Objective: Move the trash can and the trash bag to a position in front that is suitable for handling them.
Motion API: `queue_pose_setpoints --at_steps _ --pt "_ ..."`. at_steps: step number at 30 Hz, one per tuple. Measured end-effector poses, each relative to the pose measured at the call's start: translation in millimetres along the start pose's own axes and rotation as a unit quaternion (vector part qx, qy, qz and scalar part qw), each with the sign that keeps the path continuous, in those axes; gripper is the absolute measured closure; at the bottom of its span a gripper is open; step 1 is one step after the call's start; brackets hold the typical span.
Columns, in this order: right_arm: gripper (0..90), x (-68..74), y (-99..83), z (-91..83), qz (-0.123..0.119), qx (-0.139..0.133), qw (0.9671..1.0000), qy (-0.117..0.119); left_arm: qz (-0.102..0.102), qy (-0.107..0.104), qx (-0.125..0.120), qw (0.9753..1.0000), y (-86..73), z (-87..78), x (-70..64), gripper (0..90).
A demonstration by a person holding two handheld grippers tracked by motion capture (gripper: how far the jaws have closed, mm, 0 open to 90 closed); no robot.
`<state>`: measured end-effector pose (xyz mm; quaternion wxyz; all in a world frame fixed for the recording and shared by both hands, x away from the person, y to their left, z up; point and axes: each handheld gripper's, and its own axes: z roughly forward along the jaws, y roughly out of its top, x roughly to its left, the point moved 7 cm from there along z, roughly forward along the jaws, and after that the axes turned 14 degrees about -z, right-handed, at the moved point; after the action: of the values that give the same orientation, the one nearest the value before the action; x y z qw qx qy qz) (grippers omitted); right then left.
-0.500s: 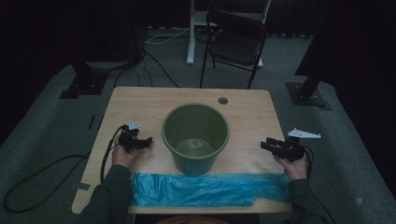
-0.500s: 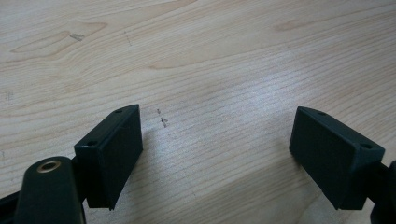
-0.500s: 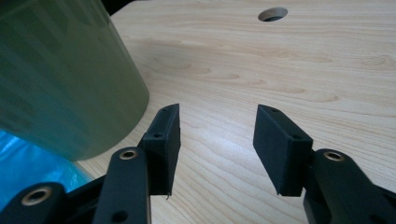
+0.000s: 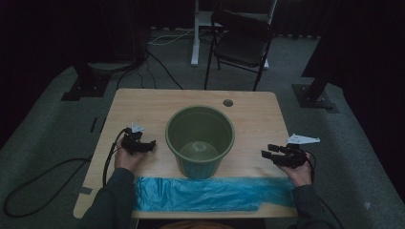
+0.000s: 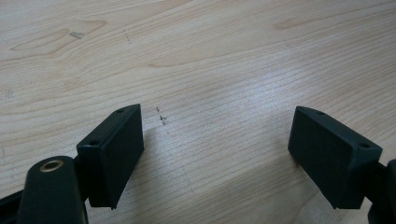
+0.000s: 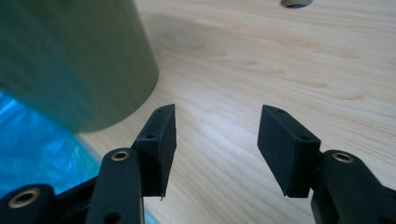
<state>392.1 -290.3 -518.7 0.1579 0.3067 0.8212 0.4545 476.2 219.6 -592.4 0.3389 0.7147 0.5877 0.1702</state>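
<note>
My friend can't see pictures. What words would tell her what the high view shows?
A green bucket stands mid-table, a flat blue plastic bag lying before it. The left gripper and right gripper, held by a person, rest open on either side.

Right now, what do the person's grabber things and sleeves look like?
Each hand holds a black two-jaw tool. The left gripper and the right gripper have flat, blocky black pads with small screw holes and brass-coloured rivets at the joints. A pale three-cornered plate sits on top of each, and a black cable trails off the left one. The sleeves are dark grey-green.
</note>
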Motion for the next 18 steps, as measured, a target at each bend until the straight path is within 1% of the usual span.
queue_pose_setpoints --at_steps 1,3,4,5,6,7,8,11,14,18 --pt "48.3 3.2 -0.2 1.2 -0.007 0.005 1.0000 0.004 -0.001 0.001 0.001 1.0000 0.1 -0.3 -0.3 18.6" --pt "49.3 10.1 -0.8 5.0 -0.024 0.016 0.9995 0.013 -0.001 0.000 0.004 1.0000 0.1 -1.9 -1.6 23.6" --pt "49.8 14.0 -1.6 7.4 -0.029 0.025 0.9991 0.019 0.000 0.001 0.006 1.0000 0.1 -2.3 -2.2 25.6" --pt "49.8 14.0 -1.6 7.4 -0.029 0.025 0.9991 0.019 0.000 0.001 0.006 1.0000 0.1 -2.3 -2.2 26.6" --pt "50.2 17.6 -2.7 10.0 -0.036 0.033 0.9985 0.025 0.000 0.001 0.007 1.0000 0.1 -2.6 -2.7 26.6" --pt "50.3 25.0 -5.1 15.5 -0.045 0.047 0.9972 0.037 0.000 0.001 0.007 1.0000 0.2 -2.7 -2.9 27.5" --pt "50.4 28.7 -6.0 18.3 -0.051 0.052 0.9965 0.042 0.000 0.001 0.007 1.0000 0.1 -2.7 -2.9 27.7" --pt "50.3 39.3 -6.6 26.1 -0.064 0.062 0.9944 0.056 0.001 0.000 0.009 1.0000 0.0 -3.3 -3.3 28.4" --pt "50.2 50.5 -6.4 33.9 -0.077 0.074 0.9918 0.071 0.005 -0.002 0.014 0.9999 -0.4 -4.7 -4.5 32.7" --pt "50.0 66.1 -6.7 44.7 -0.096 0.087 0.9874 0.091 0.005 -0.002 0.016 0.9999 -0.3 -5.1 -5.1 35.0"
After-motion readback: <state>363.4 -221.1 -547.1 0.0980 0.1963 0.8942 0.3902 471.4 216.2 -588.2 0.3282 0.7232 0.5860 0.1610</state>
